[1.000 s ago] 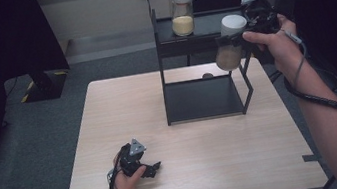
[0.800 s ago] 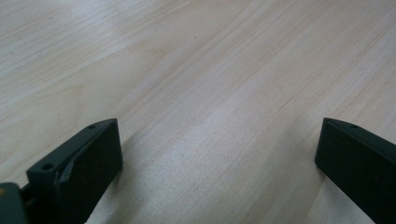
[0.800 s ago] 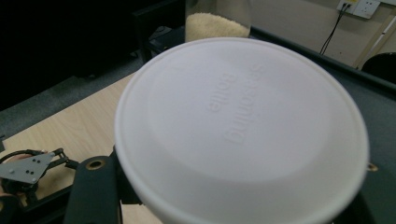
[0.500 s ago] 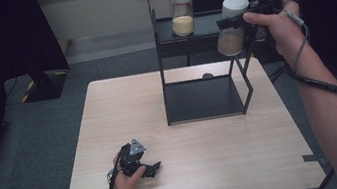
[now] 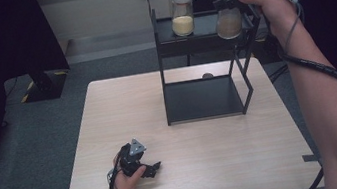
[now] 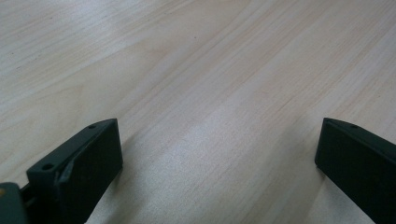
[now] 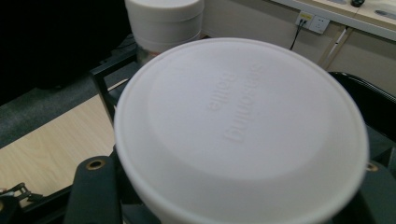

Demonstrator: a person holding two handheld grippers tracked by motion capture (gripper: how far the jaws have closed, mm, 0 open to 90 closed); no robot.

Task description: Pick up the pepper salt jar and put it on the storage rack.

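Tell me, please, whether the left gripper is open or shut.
Open: the left gripper's jaws stand wide apart over bare table, holding nothing.

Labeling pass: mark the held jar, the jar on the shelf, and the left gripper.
held jar (image 5: 229, 20), high view, glass body.
shelf jar (image 5: 183, 22), high view, yellow contents.
left gripper (image 5: 153, 168), high view, between jaw tips.

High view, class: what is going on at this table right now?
A person holds a gripper in each hand. The right gripper grips a white-lidded jar of brownish powder at the top shelf of a black rack, beside a second jar of yellow powder. The left gripper rests open on the wooden table, holding nothing.
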